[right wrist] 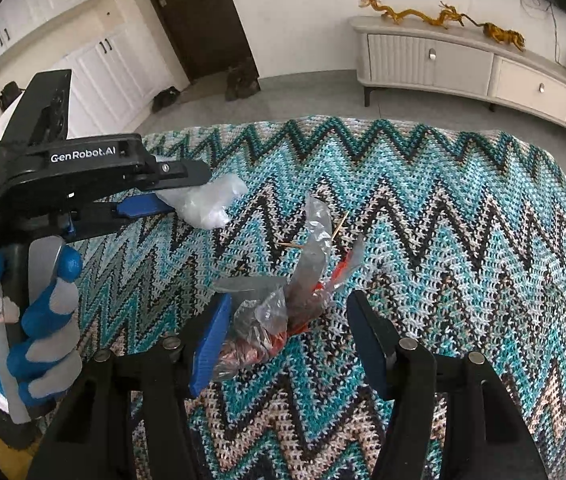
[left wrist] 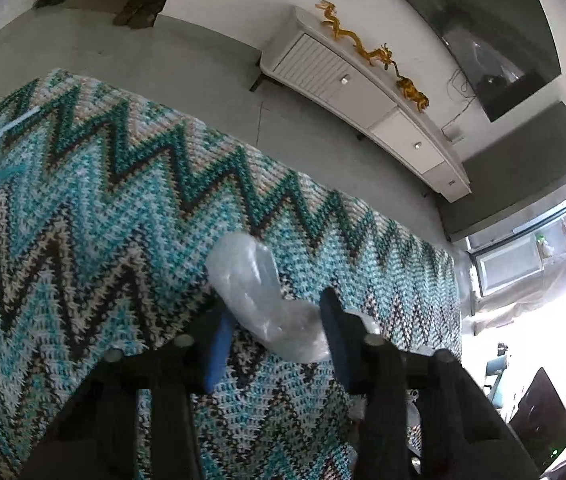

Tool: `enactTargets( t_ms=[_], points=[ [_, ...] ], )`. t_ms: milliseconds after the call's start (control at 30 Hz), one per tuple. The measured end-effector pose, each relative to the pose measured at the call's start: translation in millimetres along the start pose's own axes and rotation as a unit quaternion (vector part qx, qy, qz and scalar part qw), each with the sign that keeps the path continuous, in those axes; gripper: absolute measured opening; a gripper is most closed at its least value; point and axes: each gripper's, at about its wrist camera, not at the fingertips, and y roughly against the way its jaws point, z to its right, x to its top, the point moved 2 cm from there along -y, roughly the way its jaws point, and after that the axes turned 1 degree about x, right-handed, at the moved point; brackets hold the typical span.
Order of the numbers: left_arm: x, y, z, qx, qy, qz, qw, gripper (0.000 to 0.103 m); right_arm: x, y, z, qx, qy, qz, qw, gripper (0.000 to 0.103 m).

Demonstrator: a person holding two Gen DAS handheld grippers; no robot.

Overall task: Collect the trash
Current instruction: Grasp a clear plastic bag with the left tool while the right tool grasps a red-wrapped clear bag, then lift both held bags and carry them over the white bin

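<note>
While one clear wad (left wrist: 261, 300) is clamped in the left gripper (left wrist: 273, 320) above the blanket (right wrist: 443, 220), the right gripper (right wrist: 289, 324) is held apart around one reddish wrapper (right wrist: 279, 316); two toothpicks (right wrist: 341, 224) are seen just beyond.

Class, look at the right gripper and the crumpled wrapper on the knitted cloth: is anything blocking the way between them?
Nothing visible does. The right gripper is open, and the wrapper lies on the cloth between its fingers, against the left one. Two toothpicks lie beyond it.
</note>
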Motion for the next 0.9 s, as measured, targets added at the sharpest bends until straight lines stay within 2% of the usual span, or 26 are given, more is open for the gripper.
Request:
enactTargets(
  t_ms=[67, 167, 200, 233, 300, 567, 900],
  points=[
    [-6, 2, 5, 0.002, -0.006, 0.004, 1.0, 0.031, -1, -3, -1, -0.002, 0.001, -0.002, 1.0, 0.047],
    [-14, 10, 11, 0.013, -0.023, 0.024, 0.9994, 0.02, -3, -2, 0, -0.009, 0.014, 0.001, 1.0, 0.031],
    [-16, 13, 12, 0.018, -0.026, 0.03, 0.999, 0.014, -6, -2, 1, -0.007, 0.015, 0.004, 1.0, 0.026],
    [-18, 17, 14, 0.025, -0.031, 0.037, 0.9985, 0.012, -8, -1, 2, -0.006, 0.015, 0.006, 1.0, 0.02],
    [-24, 24, 20, 0.039, -0.043, 0.054, 0.9969, 0.012, -10, 4, 4, -0.005, 0.02, 0.011, 1.0, 0.015],
    [-60, 58, 28, 0.064, -0.08, 0.098, 0.9899, 0.012, -43, 34, 4, -0.008, 0.035, 0.029, 0.999, 0.013],
    [-109, 110, 35, 0.105, -0.132, 0.159, 0.9727, 0.012, -98, 81, -4, -0.016, 0.045, 0.034, 0.998, 0.013]
  ],
)
